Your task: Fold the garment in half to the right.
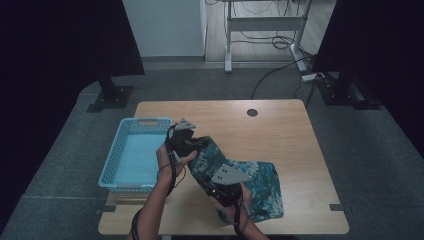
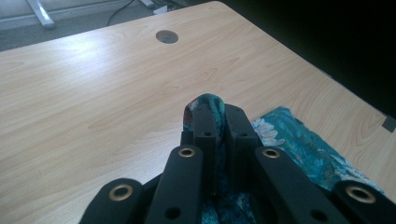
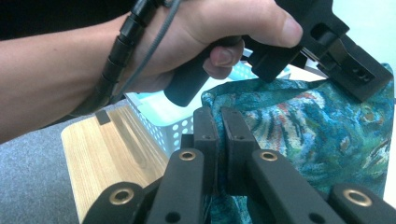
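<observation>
Your left tool (image 2: 218, 122) is clamped on a fold of the teal patterned cloth (image 1: 250, 182), jaws pinched tight w/ fabric poking up between them. Your right tool (image 3: 221, 122) is likewise clamped on the cloth's edge, jaws nearly together. In the high view the left tool (image 1: 186, 142) sits just beside the blue basket (image 1: 131, 155), the right tool (image 1: 227, 187) nearer the bench's front edge.

The cloth hangs lifted between the two tools, while its remaining part lies flat on the bench (image 1: 280, 130) toward the front right corner. The basket is at the bench's left edge and looks empty.

Risks, as I judge them:
- Both grips are on thin edges, so a quick tug apart could slip the fabric out of one tool.
- The trailing part may drag across the bench & bunch up.
- The left tool is close to the basket rim; swinging that way could knock it off the left edge.
- The cable by your left hand (image 3: 205, 42) could snag the cloth.
</observation>
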`<state>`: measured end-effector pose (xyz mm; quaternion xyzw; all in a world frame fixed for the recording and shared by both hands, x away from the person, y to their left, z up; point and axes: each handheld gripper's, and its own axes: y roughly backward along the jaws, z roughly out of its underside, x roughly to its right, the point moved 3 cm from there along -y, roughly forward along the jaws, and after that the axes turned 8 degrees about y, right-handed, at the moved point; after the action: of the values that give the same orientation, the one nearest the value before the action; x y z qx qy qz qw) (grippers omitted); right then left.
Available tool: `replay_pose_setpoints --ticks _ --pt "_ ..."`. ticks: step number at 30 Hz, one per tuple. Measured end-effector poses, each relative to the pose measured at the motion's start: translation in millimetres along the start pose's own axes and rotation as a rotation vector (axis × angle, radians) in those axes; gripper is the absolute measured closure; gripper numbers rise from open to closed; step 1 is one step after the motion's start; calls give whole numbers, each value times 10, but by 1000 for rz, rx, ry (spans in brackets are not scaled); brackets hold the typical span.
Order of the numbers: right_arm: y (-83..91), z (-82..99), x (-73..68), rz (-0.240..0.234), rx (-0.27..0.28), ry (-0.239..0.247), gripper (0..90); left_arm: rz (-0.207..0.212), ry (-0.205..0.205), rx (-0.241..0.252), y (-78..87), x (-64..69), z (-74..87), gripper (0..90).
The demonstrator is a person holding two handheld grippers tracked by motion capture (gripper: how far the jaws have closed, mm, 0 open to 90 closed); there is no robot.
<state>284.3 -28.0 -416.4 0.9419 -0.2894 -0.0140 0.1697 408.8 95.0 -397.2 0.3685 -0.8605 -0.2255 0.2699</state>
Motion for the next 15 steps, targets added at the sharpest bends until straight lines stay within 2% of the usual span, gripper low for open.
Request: replay_pose_setpoints --ticks 7,15 --pt "16 -85 -51 -9 15 21 858 3 1 15 73 9 -14 846" --pt "-4 13 -68 -24 6 3 859 9 15 -3 -7 -26 114 846"
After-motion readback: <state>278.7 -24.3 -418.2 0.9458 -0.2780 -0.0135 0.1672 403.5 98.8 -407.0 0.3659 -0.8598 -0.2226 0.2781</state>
